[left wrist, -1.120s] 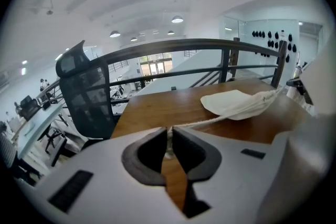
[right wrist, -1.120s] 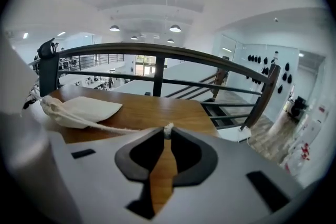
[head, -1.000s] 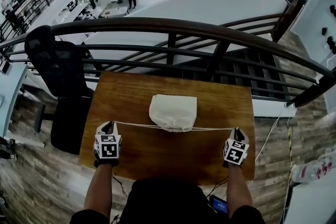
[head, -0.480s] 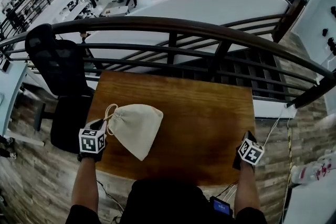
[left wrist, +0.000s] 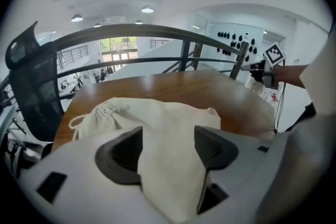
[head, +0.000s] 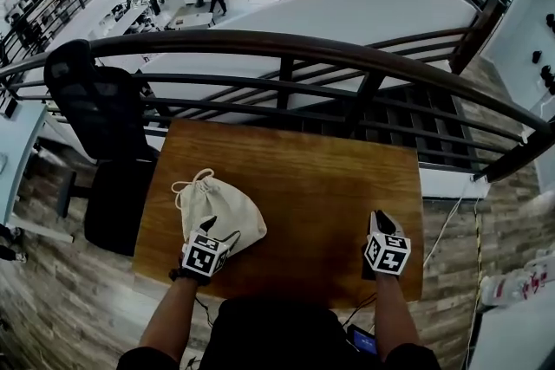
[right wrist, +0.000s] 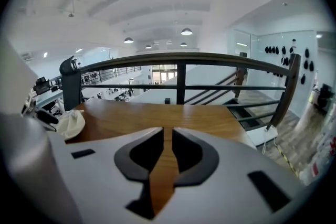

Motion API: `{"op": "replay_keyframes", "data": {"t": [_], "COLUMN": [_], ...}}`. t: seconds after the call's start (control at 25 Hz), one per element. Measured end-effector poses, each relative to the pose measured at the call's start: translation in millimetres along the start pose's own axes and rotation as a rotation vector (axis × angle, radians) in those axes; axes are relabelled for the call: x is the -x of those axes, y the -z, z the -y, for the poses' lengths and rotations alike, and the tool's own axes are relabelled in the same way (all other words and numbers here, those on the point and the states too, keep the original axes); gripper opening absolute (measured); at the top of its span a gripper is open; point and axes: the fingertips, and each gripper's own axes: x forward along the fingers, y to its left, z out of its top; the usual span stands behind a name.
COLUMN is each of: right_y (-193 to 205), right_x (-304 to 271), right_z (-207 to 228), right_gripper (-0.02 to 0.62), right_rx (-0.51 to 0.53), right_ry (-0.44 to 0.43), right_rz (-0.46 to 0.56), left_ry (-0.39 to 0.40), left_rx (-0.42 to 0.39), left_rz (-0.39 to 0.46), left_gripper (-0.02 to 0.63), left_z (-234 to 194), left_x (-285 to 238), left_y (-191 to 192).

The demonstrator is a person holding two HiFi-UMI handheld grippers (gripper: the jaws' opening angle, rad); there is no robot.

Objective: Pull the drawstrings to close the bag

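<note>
**Wooden worktop by the railing, cream bag drawn shut**

Brown wood grain runs across the worktop [head: 329,186], which stands against a dark curved railing [head: 286,43] with a black office chair [head: 87,108] off its left side. We see the bag [head: 217,208] lying flat on the left half of the worktop, close to the left edge. It is plain cream cloth, soft and creased, with no print that we can make out. Its neck is puckered into tight gathers at the far-left end, and the mouth is pulled shut. The drawstrings [head: 184,186] curl out of the neck in a small pale loop that rests on the wood. The other end of the bag narrows to a corner that points toward us.

Our left hand-held gripper [left wrist: 168,147] sits at that near corner. Its jaws have just been opening and now stand wide apart. Bag cloth fills the space between them, but the pads do not pinch it.

Our right hand-held gripper [right wrist: 164,147] hovers over the right side of the worktop, well apart from the bag. Its jaws have just been opening a little. Only a narrow slit shows between them, with nothing in it except bare wood beyond.
</note>
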Motion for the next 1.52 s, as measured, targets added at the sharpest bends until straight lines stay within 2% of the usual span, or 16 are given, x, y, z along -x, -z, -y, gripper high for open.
{"op": "replay_keyframes", "data": {"t": [0.12,0.24,0.4,0.6,0.68,0.8,0.92,1.04,1.2,1.52], "right_y": [0.2,-6.4,-13.6,-31.2,-45.9,-71.4,-98.4,-122.5,-142.5,-157.2], "right_x": [0.9,3.4,9.2,21.9,29.9,45.9,66.2,87.0,105.6,122.9], "right_z": [-8.2,-22.1,-34.7,-60.2,-70.2,-82.3,-89.3,-93.2,-96.1,-97.5], "right_gripper": [0.049,0.054,0.054,0.054,0.051,0.037,0.016,-0.002,-0.005,-0.006], "right_rx": [-0.046,-0.078,-0.107,-0.096,-0.096,-0.126,-0.154,-0.134,-0.111,-0.105], "right_ry": [-0.028,-0.056,-0.096,-0.165,-0.193,-0.246,-0.294,-0.32,-0.336,-0.347], "right_rz": [0.004,0.021,0.044,0.109,0.151,0.231,0.325,0.412,0.481,0.544], "left_ry": [0.057,0.084,0.07,0.048,0.029,-0.012,-0.057,-0.1,-0.123,-0.114], "left_rx": [-0.026,-0.049,-0.034,-0.097,-0.106,-0.105,-0.078,-0.056,-0.035,-0.016], "left_rz": [-0.004,0.028,0.086,0.14,0.201,0.334,0.483,0.598,0.671,0.75], "left_gripper": [0.313,0.342,0.342,0.339,0.309,0.231,0.159,0.102,0.06,0.035], "left_z": [31.3,43.4,32.9,29.1,26.5,19.4,11.0,6.6,8.9,31.4], "left_x": [-12.8,-11.0,-5.1,15.1,29.9,59.5,95.0,124.7,142.4,157.9], "left_y": [-0.4,-12.6,-25.6,-49.0,-70.4,-106.8,-139.6,-162.5,-179.7,-199.6]}}
